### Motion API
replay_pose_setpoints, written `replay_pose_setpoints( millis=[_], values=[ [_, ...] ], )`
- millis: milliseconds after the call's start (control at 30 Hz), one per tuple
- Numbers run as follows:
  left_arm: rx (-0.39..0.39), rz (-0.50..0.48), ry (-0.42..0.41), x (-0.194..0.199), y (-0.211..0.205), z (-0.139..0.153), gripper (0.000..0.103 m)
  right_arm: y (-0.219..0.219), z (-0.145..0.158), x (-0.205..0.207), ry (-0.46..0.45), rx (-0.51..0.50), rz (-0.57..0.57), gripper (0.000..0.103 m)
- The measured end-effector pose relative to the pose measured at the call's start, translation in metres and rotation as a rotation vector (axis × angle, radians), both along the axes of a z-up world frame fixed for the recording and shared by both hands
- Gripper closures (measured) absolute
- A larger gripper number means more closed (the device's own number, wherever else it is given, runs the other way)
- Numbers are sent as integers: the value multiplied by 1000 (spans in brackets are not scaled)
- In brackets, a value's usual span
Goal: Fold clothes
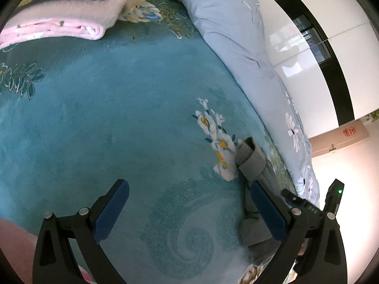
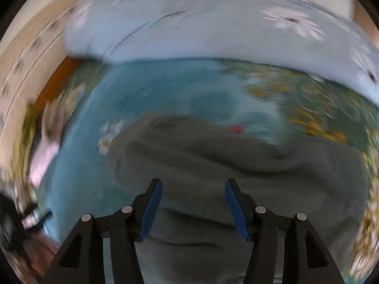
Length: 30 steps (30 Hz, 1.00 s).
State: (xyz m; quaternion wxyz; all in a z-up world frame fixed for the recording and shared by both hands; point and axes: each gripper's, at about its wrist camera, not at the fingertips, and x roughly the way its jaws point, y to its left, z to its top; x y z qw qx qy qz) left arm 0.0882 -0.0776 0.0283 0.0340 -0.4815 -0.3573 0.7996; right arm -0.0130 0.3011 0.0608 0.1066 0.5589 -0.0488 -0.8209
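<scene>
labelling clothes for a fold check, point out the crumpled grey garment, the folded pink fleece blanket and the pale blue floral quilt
crumpled grey garment (image 2: 213, 156): right wrist view, middle of the cloth
folded pink fleece blanket (image 1: 59, 27): left wrist view, front folded edge
pale blue floral quilt (image 1: 227, 23): left wrist view, upper surface

Left claw (image 1: 187, 209) tilted down, blue pads spread wide, nothing between them. Bare forearm (image 1: 16, 243) showing at lower left of left wrist view. Right claw (image 2: 193, 209) angled steeply down, whole view smeared with blur, pads standing apart, nothing pinched. Second claw's black frame poking in at right edge of left view, green light lit.
</scene>
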Motion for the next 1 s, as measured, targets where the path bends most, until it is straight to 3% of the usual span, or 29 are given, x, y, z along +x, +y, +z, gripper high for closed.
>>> replay_pose_setpoints(
  millis=[133,367,567,600,633,700,833,1000],
  values=[
    [-30,-43,-11,-5,9,-1,1,-33,-10,-4,4,89,78,44],
    [-2,-30,-24,-5,3,-5,1,-56,-7,-4,14,82,155,44],
    [-4,-49,-24,-7,5,-6,1,-71,-20,1,-12,146,196,46],
    [0,-48,-25,-7,5,-7,1,-71,-21,0,-11,161,187,53],
    [4,-46,-28,-7,4,-7,1,-71,-21,-1,-10,176,178,70],
    [12,-41,-34,-7,2,-9,1,-71,-22,-3,-8,207,160,87],
    [25,-29,-28,-6,0,-9,1,-61,4,-8,64,154,54,91],
    [35,-20,-14,-6,-1,-7,1,-62,61,19,204,-16,3,92]
  ],
)
